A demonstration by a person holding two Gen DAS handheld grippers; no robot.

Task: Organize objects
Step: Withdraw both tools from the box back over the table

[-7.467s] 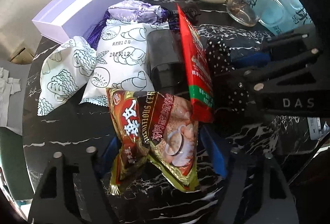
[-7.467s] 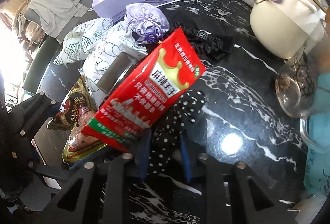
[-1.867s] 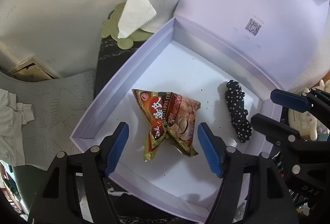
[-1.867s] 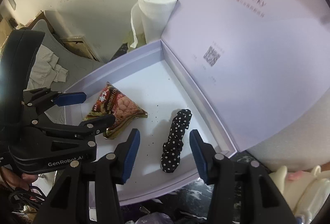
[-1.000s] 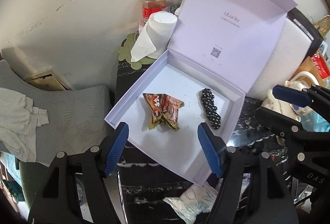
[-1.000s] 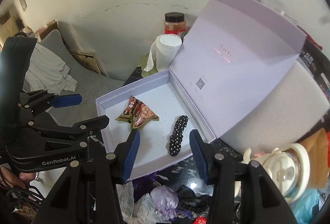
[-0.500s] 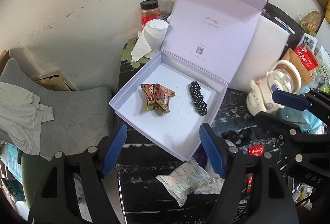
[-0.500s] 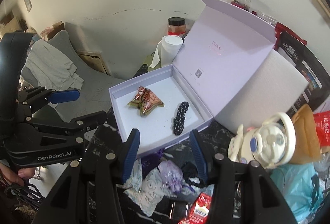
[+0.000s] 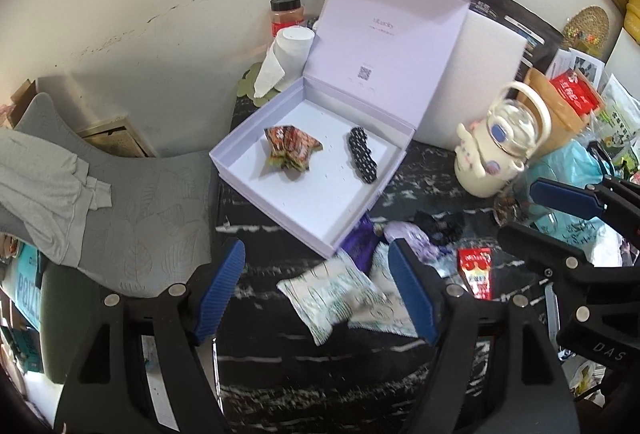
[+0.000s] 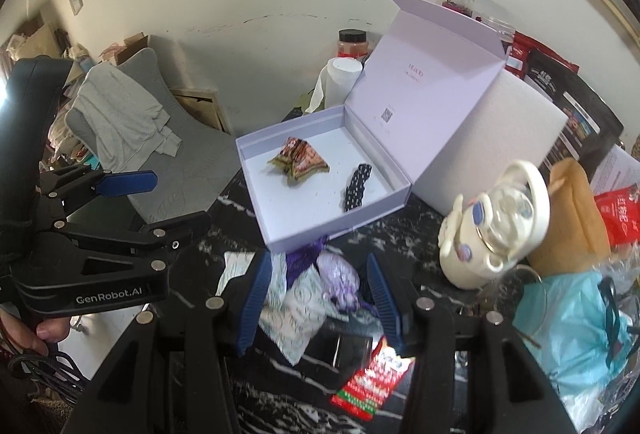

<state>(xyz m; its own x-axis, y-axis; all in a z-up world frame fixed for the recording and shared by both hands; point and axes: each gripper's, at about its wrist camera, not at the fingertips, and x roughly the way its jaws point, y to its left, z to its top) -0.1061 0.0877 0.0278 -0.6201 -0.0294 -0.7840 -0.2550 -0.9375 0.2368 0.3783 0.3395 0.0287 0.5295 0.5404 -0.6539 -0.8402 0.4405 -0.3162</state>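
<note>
Receding box [image 9: 280,194], white packets [image 9: 336,298] entering, jaws empty

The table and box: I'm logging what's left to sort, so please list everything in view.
box: one, lilac, lid open, on table
snack packet: one, brown, in box
scrunchie: one, black dotted, in box
white packets: two, on table before box
red sachet: one, on table
purple pouch: one, beside packets
kettle: one, cream, right of box
paper roll: one, white, behind box
left gripper: empty, open
right gripper: empty, open
</note>
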